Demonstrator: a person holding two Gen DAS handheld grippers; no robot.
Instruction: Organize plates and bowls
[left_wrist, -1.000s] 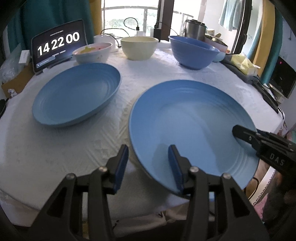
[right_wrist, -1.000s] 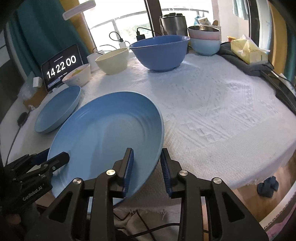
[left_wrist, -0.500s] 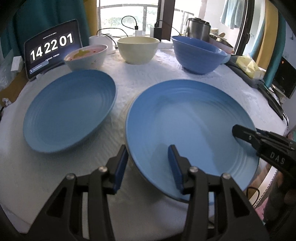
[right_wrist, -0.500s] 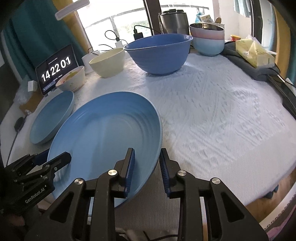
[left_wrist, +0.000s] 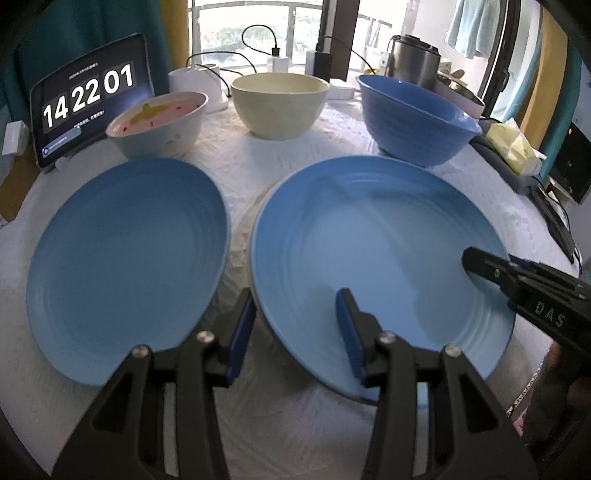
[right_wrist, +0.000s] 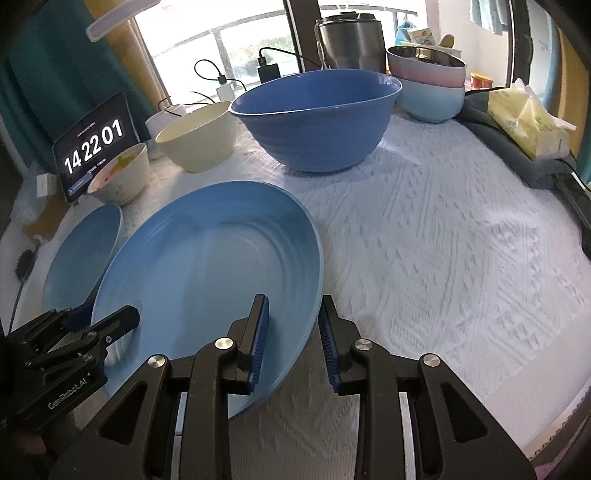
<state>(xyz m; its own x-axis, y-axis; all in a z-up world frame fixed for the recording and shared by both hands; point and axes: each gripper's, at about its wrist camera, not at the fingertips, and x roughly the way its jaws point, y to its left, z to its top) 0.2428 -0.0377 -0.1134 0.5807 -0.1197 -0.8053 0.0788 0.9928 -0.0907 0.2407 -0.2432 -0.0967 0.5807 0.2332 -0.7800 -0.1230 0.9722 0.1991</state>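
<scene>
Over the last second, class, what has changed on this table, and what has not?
The large blue plate, held at its rim by both grippers, has been carried forward toward the bowls, drawing level with the second blue plate. Both grips and the bowls are unchanged.

A home: clothed table (right_wrist: 443, 229), bowls (left_wrist: 279, 105), window curtains (left_wrist: 81, 33).

"14 22 01" on tablet (left_wrist: 90, 107); "DAS" on right claw (left_wrist: 480, 264)
</scene>
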